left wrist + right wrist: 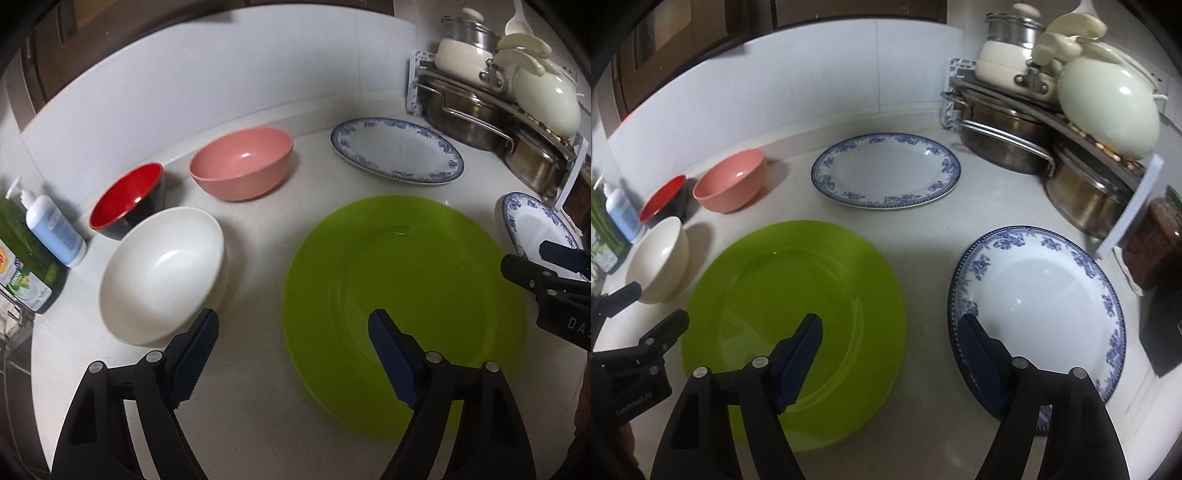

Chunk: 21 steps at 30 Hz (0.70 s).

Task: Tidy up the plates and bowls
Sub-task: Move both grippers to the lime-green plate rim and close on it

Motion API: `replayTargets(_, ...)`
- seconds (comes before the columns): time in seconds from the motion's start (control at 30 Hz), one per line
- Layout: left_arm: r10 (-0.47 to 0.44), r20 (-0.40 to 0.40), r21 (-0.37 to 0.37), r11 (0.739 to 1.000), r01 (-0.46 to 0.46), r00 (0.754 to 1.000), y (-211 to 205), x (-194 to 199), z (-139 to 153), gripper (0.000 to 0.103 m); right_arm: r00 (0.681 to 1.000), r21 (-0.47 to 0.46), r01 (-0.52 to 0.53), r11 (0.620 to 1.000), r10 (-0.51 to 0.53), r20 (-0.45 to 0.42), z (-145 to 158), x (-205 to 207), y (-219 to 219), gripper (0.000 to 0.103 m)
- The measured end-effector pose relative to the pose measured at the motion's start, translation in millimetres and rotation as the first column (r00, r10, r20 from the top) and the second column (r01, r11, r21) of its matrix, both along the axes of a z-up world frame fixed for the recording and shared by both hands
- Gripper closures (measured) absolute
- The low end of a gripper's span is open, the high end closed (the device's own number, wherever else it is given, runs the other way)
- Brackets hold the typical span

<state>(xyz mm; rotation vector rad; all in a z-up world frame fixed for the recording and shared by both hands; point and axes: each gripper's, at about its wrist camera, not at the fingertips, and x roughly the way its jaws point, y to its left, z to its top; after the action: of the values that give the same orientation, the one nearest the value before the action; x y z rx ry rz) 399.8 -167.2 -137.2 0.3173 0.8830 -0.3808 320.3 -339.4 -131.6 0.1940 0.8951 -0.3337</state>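
Lying flat on the white table [258, 387], near centre: a green plate [402, 314], large and shallow. Hovering over the table between the white bowl [162, 273] and that green plate: the left gripper [293, 325], fingers [197, 354] spread wide, gripping nothing, the right one reaching over the plate's near left rim. Hanging above the strip of table between the green plate and the near blue-patterned plate [1039, 314]: the right gripper [890, 328], fingers [799, 358] likewise parted wide and holding nothing, the left one overlapping the green plate, the right one overlapping the near left rim of the patterned plate. Sitting at the far centre, apart from the others: a second blue-patterned plate [886, 170]. Standing in a loose cluster on the left: the white bowl nearest, a red bowl [127, 199] with a black outside just behind it, a pink bowl [242, 162] farther back and to the right, all upright and looking bare inside. Crowding the far left edge: a white pump bottle [55, 229] with a blue label and a green bottle [22, 266] beside it. Filling the far right corner: a rack [1015, 110] stacked with steel pots [1004, 140] below and cream-coloured pots and lids [1108, 107] above. Showing at the right edge, near the rack: a brown jar [1156, 243], partly cut off.
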Motion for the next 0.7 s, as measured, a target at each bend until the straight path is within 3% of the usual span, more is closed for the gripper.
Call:
replayTargets(0.27, 0.003, -0.045, -0.006, 1.0, -0.003, 0.999, -4.0, 12.3, -10.7, 0.028, 0.998, 0.054, -0.033, 0.998, 0.036, -0.052, -18.5, 23.8, -9.7, 0.038)
replayTargets(0.7, -0.019, -0.127, -0.022, 1.0, 0.016, 0.992, -10.2, 22.3, -25.3, 0.044, 0.994, 0.062, -0.034, 0.997, 0.04, -0.103, -27.2, 31.4, -14.6, 0.051)
